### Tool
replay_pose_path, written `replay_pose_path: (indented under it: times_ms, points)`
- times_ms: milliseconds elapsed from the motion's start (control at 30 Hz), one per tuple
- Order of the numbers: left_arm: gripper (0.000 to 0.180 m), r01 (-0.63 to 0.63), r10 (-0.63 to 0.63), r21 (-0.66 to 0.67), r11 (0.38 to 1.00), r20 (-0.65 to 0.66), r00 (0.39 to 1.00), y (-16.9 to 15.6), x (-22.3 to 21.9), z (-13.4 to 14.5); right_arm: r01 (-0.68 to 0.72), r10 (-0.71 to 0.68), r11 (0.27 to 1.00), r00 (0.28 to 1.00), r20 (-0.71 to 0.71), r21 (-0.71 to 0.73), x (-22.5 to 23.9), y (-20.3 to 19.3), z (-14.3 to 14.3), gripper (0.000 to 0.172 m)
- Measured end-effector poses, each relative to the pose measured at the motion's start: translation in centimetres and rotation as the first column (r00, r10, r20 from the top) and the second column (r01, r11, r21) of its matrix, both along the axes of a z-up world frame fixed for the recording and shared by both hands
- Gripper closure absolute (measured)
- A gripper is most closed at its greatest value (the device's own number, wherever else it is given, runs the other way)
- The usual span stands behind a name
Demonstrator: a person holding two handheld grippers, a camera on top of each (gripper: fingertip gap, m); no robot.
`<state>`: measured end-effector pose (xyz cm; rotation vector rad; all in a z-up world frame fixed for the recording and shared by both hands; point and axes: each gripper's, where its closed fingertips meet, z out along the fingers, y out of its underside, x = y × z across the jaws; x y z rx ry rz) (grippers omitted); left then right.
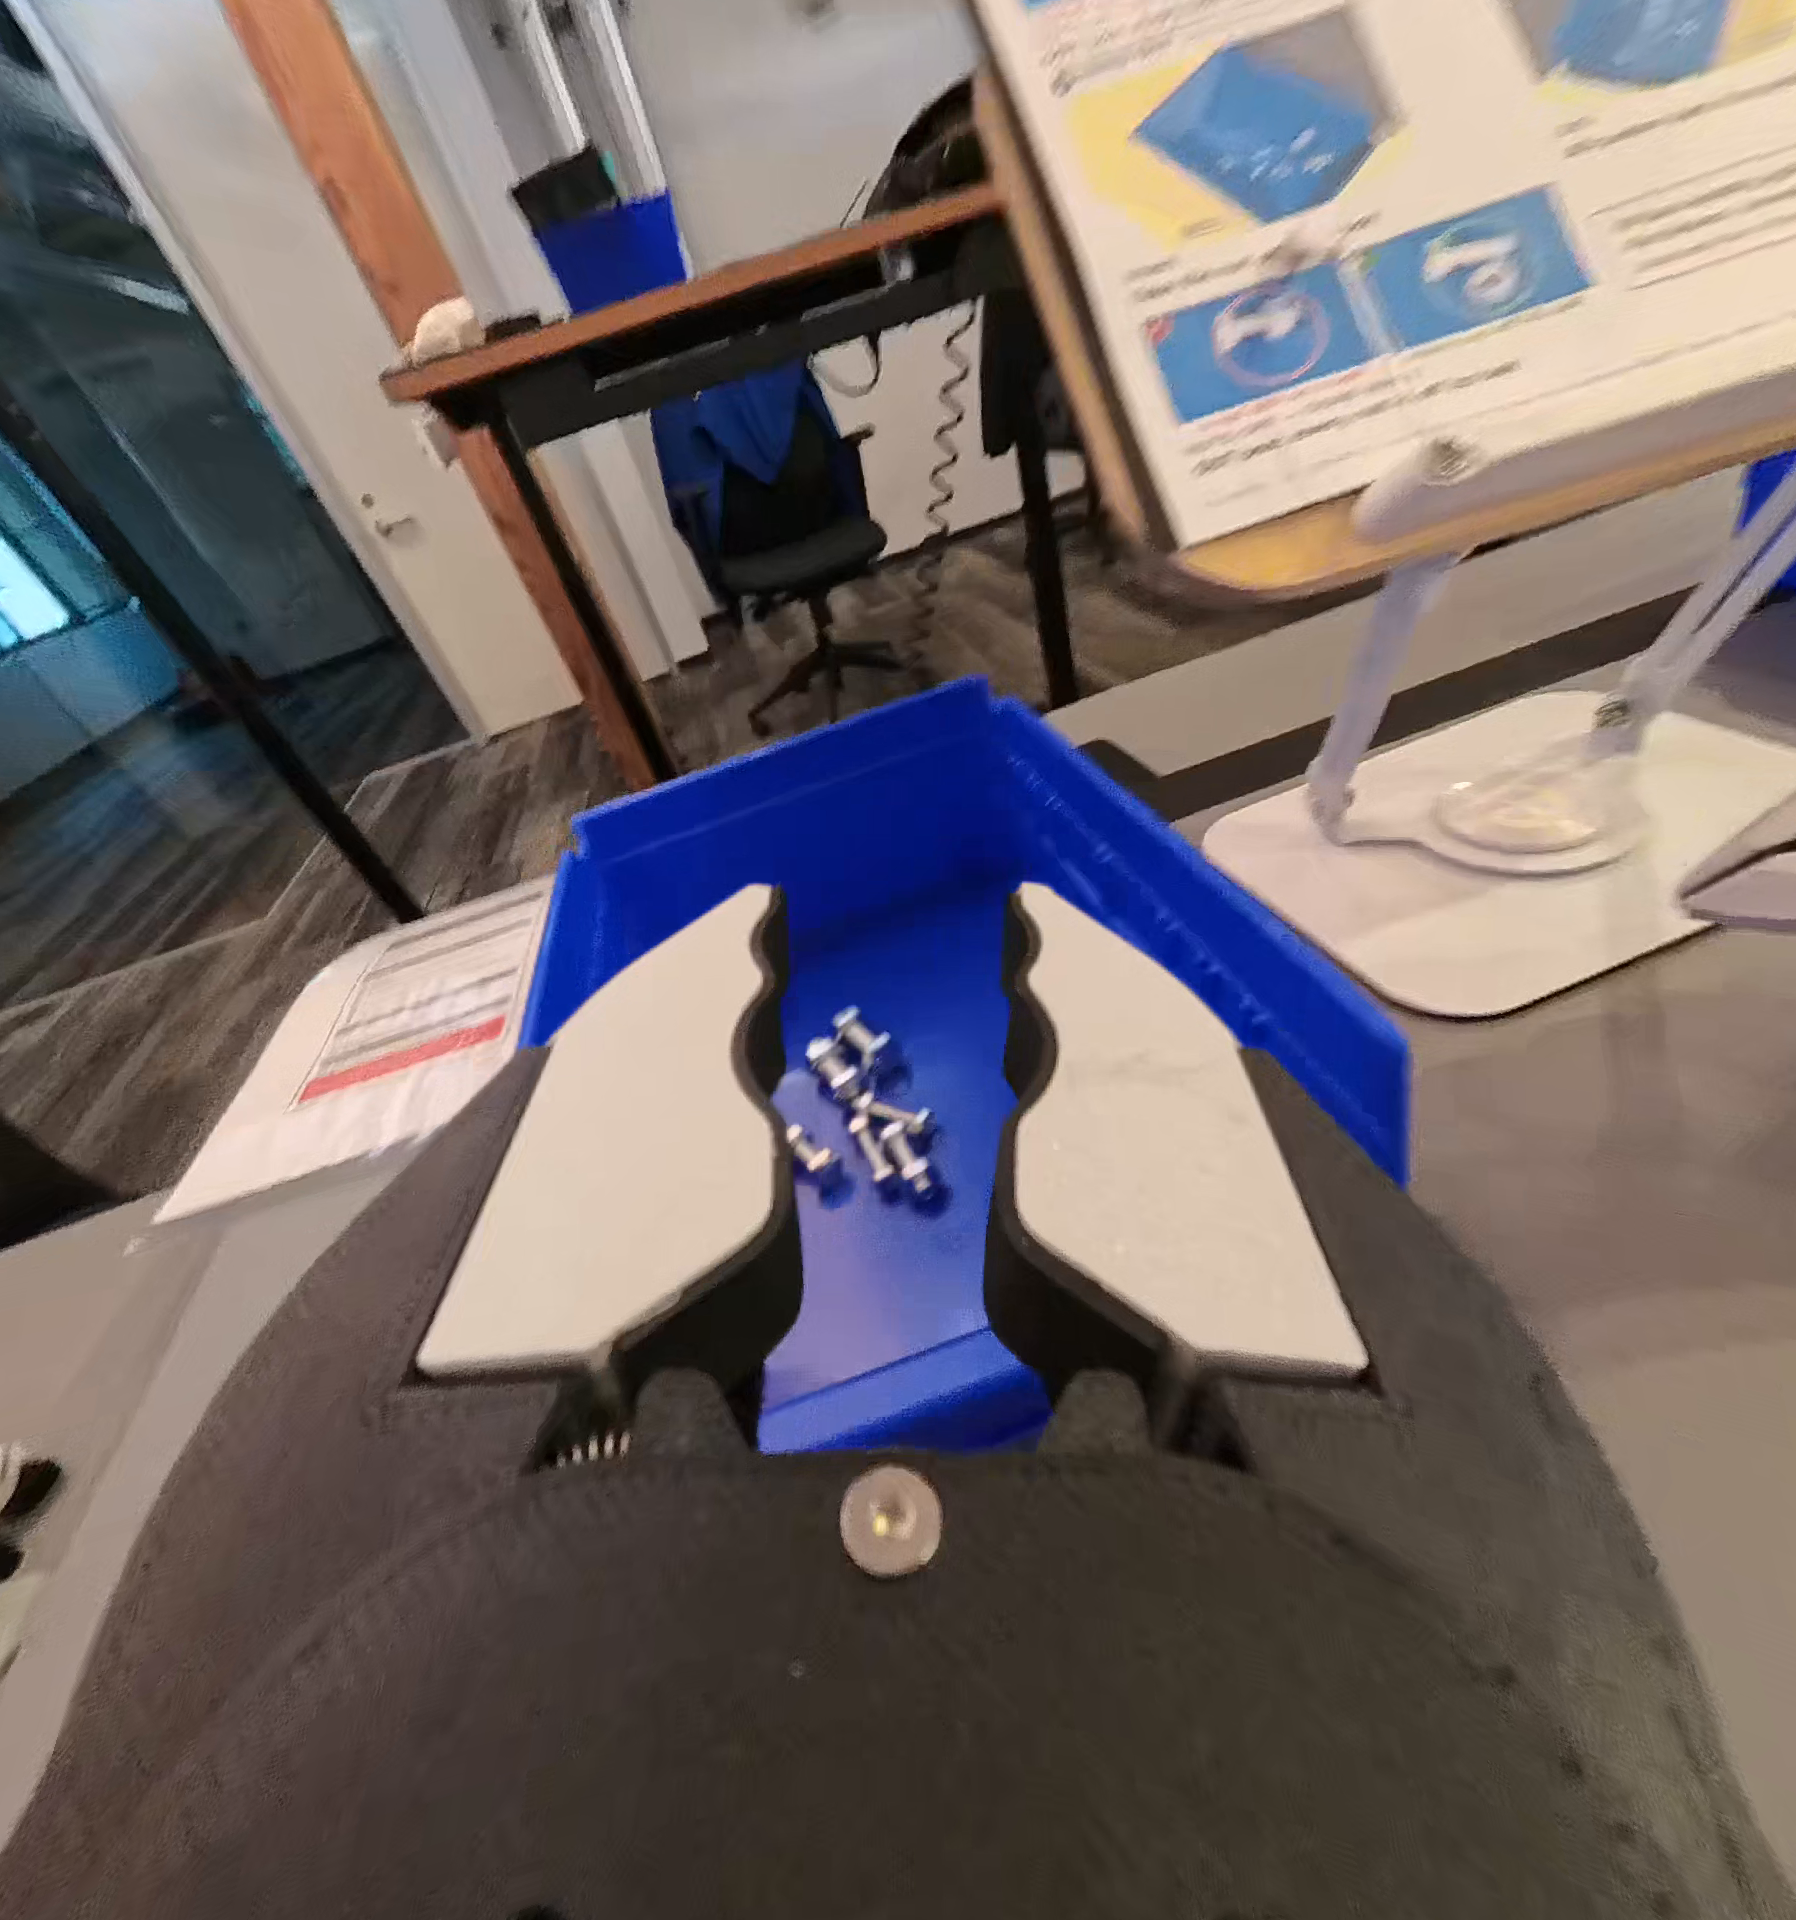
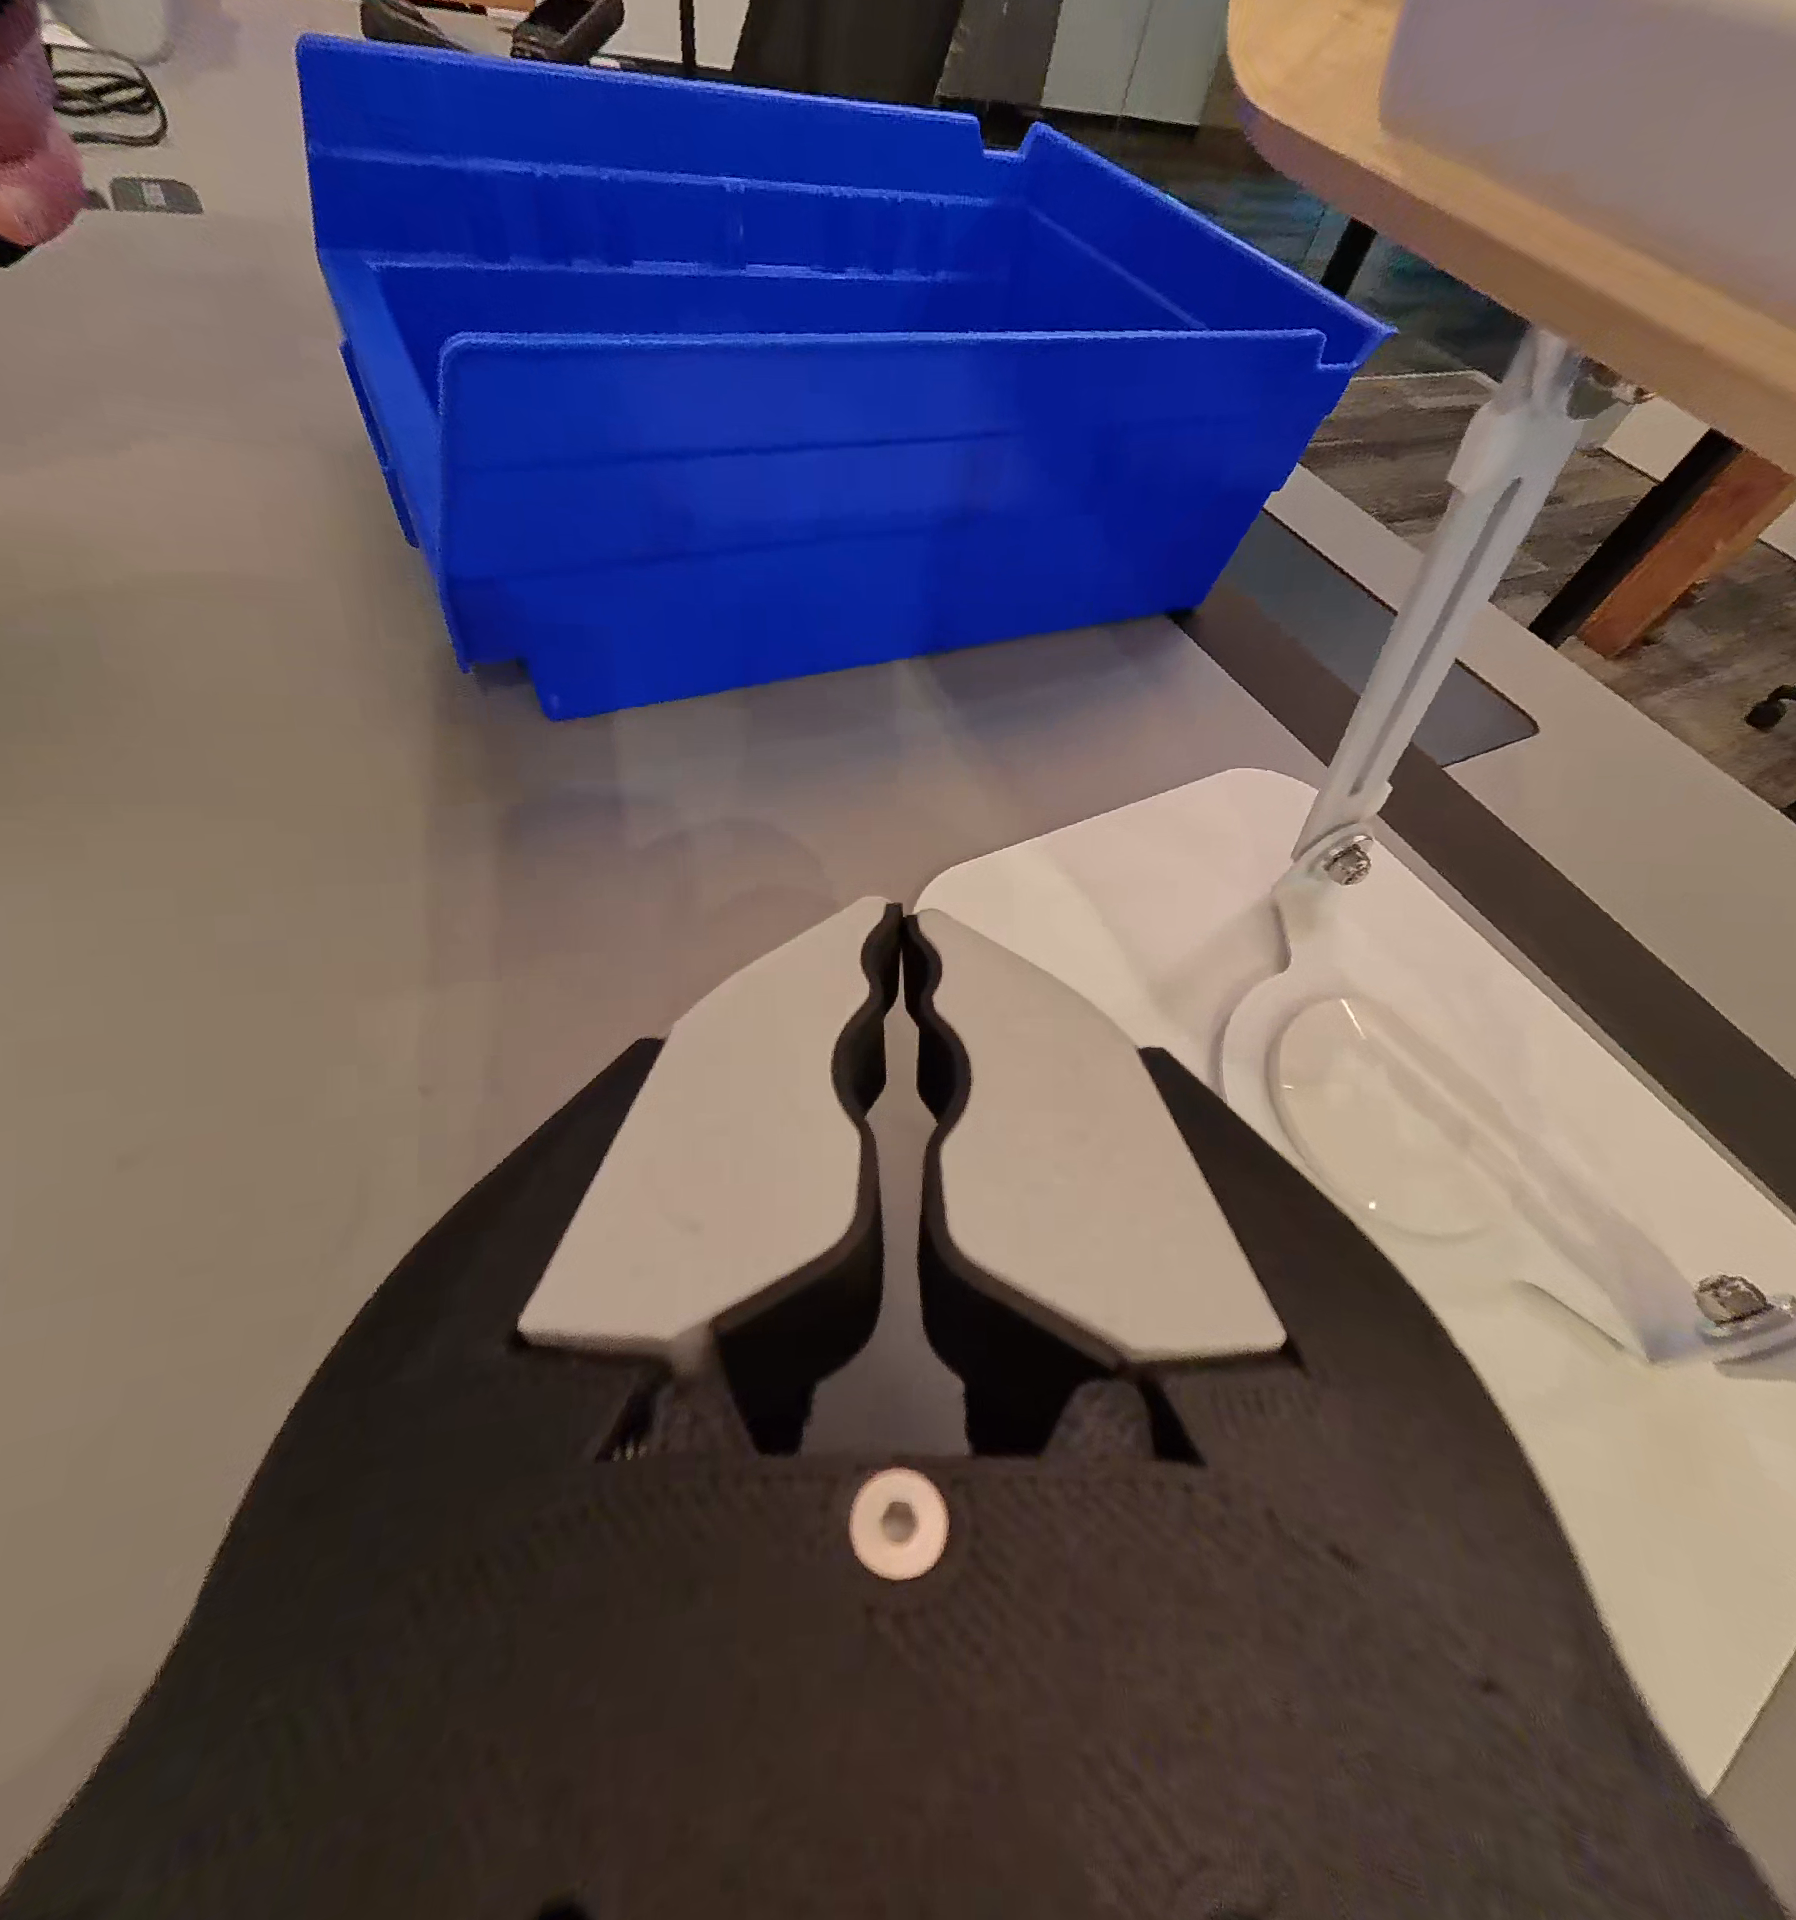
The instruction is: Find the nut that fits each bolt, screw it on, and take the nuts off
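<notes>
A blue plastic bin [image 1: 1195, 935] stands on the grey table. Several silver bolts with nuts on them [image 1: 868, 1117] lie in a small heap on the bin's floor. My left gripper [image 1: 894, 914] hovers over the bin, open, with nothing between its pads; the bolts show through the gap below. In the right wrist view the same blue bin [image 2: 821, 499] stands ahead on the table, seen from its side. My right gripper [image 2: 902, 920] is shut with its tips together, nothing between them, low over the grey table in front of the bin.
A white stand base [image 2: 1496, 1195] with a slanted arm [image 2: 1434, 623] carries a tilted board with printed sheets [image 1: 1445, 260], right of the bin. A printed sheet [image 1: 385, 1039] lies left of the bin. A person's hand [image 2: 0, 135] is at the far left.
</notes>
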<state>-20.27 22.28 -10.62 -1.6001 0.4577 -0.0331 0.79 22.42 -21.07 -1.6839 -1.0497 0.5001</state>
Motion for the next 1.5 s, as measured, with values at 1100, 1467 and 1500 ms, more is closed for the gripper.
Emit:
replay_pose_path:
  times_ms: [1100,1467,1500]
  points:
    - [0.156,-0.061,-0.082,-0.807,0.588,-0.134,0.988,12.5,1.0,-14.1,-0.100,0.104,0.994,0.992,0.076,-0.052,-1.3,-1.4,-1.4,0.170]
    - [0.160,-0.144,-0.057,-0.811,0.566,-0.213,0.975,13.1,-0.4,-15.7,-0.101,0.105,0.994,0.992,0.074,-0.051,-1.3,-1.4,-1.4,0.170]
    - [0.159,-0.151,-0.062,-0.815,0.560,-0.223,0.973,13.1,-0.5,-15.9,-0.101,0.105,0.994,0.992,0.075,-0.052,-1.3,-1.4,-1.4,0.170]
